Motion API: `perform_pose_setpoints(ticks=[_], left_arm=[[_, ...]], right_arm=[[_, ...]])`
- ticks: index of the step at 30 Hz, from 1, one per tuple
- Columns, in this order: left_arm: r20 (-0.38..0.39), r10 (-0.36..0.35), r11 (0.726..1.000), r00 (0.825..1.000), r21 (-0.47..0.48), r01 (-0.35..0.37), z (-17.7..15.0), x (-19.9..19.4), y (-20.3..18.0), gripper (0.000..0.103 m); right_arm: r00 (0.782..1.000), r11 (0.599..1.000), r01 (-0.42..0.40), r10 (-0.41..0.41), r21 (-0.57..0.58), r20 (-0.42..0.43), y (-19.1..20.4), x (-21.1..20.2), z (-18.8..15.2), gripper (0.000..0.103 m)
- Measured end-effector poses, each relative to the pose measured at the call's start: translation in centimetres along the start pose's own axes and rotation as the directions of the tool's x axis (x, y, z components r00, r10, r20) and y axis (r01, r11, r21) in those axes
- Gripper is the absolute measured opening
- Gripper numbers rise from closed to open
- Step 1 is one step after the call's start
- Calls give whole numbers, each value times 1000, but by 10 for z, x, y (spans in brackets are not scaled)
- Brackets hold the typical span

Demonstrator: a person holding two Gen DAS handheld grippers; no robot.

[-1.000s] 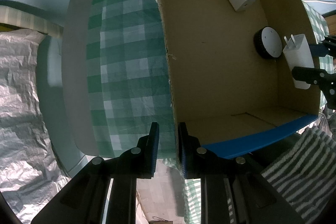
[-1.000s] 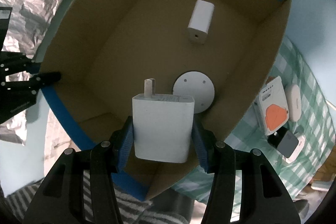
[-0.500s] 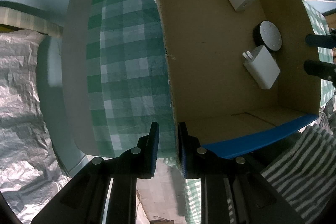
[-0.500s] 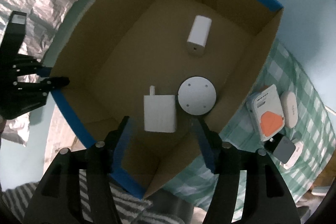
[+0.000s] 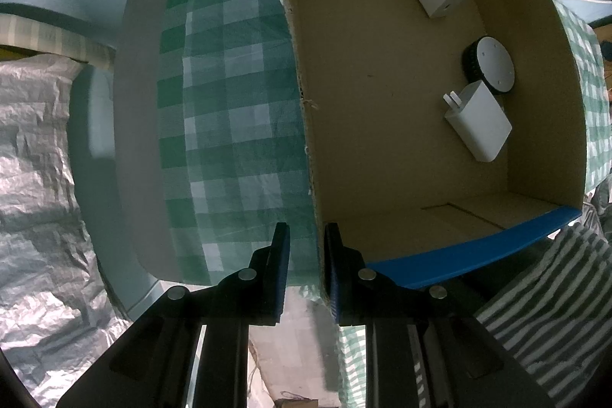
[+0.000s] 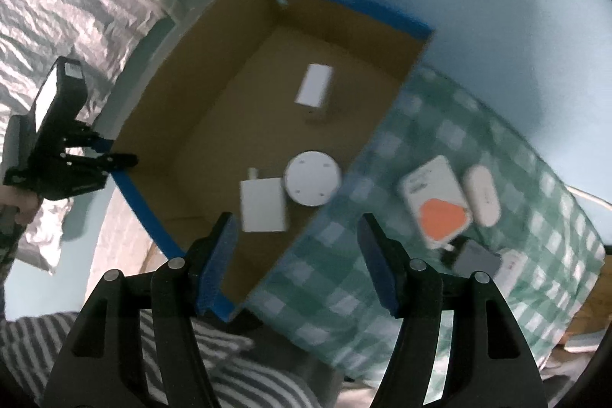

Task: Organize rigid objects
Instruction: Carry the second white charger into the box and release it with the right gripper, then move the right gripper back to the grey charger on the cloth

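**Cardboard box, three white items inside**

Brown corrugated cardboard box (image 6: 214, 125) with blue-taped rim, set on a green-and-white checked cloth (image 6: 440, 148) over a pale blue surface.

Contents, lying on the box floor:
- White plug charger (image 6: 263, 204), flat, prongs toward the far wall — just beside the round item, near the box's right wall.
- Round white puck with dark side (image 6: 313, 178), just right of the charger.
- White rectangular adapter (image 6: 314, 90), farther in, well apart from the other two.

Outside the box, on the cloth to the right: white device with orange patch (image 6: 436, 201), white oval piece (image 6: 482, 195) beside it, small grey block (image 6: 476, 259) nearer.

Tools:
- Left gripper (image 5: 305, 272) — points down, blue pads closed on the box's left wall near its near corner.
- Right gripper (image 6: 296, 260) — above the box's near right edge, jaws opening, nothing between them; view blurred.

Striped fabric (image 6: 229, 369) lies at the near edge.
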State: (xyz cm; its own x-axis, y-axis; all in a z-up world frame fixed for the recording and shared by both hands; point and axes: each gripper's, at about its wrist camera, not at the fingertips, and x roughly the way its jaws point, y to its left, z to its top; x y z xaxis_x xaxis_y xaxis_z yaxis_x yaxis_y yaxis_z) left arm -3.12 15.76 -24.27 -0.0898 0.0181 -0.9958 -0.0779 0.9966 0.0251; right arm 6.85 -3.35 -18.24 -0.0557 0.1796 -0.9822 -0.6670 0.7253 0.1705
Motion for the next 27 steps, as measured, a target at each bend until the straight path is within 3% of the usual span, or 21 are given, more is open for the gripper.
perform_pose_setpoints(ticks=[15,20,27], left_arm=[[-8,9,1000,1000,-9,-9,1,-3,0,18],[-8,16,1000,1000,-22,-16,1,-4,0,18],[-7,23,999,1000,-48,-23,1,-5,0,18]], right_arm=[[992,991,109,-103,75,-76,-106,8,-31,67],[977,986,169,-169,-14,-129,-129,23,-42,67],[952,969,185,-217,-161,-215,-145,52,-57,67]])
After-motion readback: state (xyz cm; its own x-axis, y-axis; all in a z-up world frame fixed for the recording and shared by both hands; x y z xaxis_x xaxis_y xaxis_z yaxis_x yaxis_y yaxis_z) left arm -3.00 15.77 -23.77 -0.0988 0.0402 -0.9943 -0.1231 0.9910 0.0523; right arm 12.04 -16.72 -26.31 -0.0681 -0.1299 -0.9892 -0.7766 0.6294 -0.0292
